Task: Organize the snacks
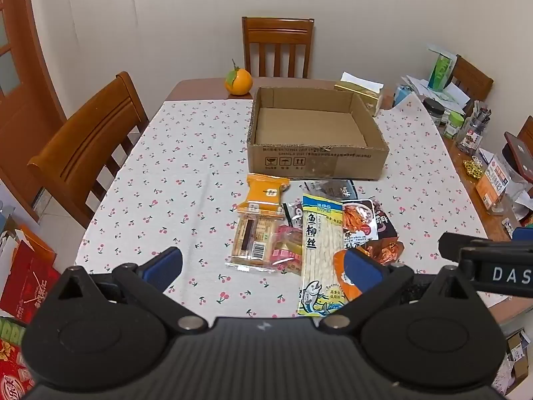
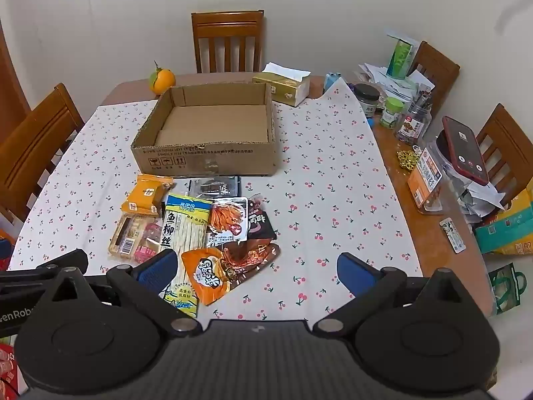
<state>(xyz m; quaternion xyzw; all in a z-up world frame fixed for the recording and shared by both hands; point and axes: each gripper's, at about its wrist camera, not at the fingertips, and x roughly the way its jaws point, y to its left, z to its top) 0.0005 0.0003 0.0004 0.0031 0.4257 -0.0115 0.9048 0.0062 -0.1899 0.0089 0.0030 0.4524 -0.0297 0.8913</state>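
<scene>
Both your left tongs (image 1: pixel 263 266) and right tongs (image 2: pixel 256 271) are wide and hold nothing, the snacks (image 2: pixel 196 230) lie piled just ahead, so you might pinch two packets together.

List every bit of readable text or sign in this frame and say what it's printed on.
"鱼柳丝": long white and yellow snack bag.
"DAS", cut off by the picture's edge: the other hand-held gripper's arm.
"enRob", cut off: the other hand-held gripper's arm.
Fragile, keep-dry and this-way-up signs: front wall of the cardboard box.
Box's line of print, barcode digits, jar labels and the other snack bags: too small or blurred.
</scene>
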